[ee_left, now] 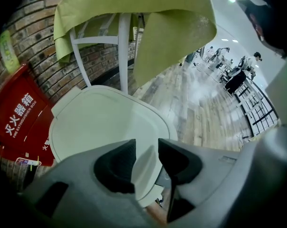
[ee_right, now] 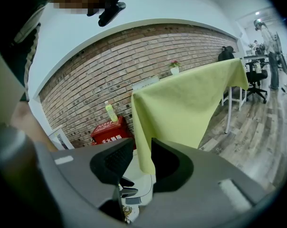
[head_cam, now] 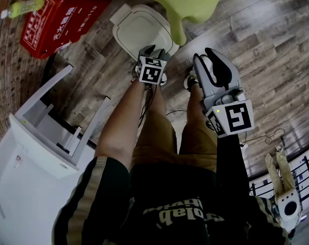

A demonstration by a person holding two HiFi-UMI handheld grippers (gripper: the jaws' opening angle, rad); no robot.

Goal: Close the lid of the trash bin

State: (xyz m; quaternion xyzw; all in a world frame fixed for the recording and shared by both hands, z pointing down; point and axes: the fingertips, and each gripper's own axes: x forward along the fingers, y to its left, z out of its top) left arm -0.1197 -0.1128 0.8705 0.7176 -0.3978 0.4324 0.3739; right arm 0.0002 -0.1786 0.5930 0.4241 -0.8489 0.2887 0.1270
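Note:
The white trash bin stands on the wood floor in front of my feet, and its lid [head_cam: 141, 32] lies flat on top in the head view. My left gripper [head_cam: 153, 51] points steeply down at the lid's near edge. In the left gripper view the lid [ee_left: 100, 127] fills the middle, and the left gripper [ee_left: 147, 148] is open, with the lid's near rim showing in the gap and neither pad pressing on it. My right gripper [head_cam: 205, 55] hangs to the right of the bin, open and empty. In the right gripper view its jaws [ee_right: 142, 148] frame the bin [ee_right: 141, 175] below.
A red fire-extinguisher box [head_cam: 60, 17] with a green bottle [head_cam: 22, 6] on it sits left of the bin against a brick wall. A table with a yellow-green cloth [head_cam: 187, 1] overhangs the bin's far side. A white frame and cabinet [head_cam: 42, 137] stand at the left.

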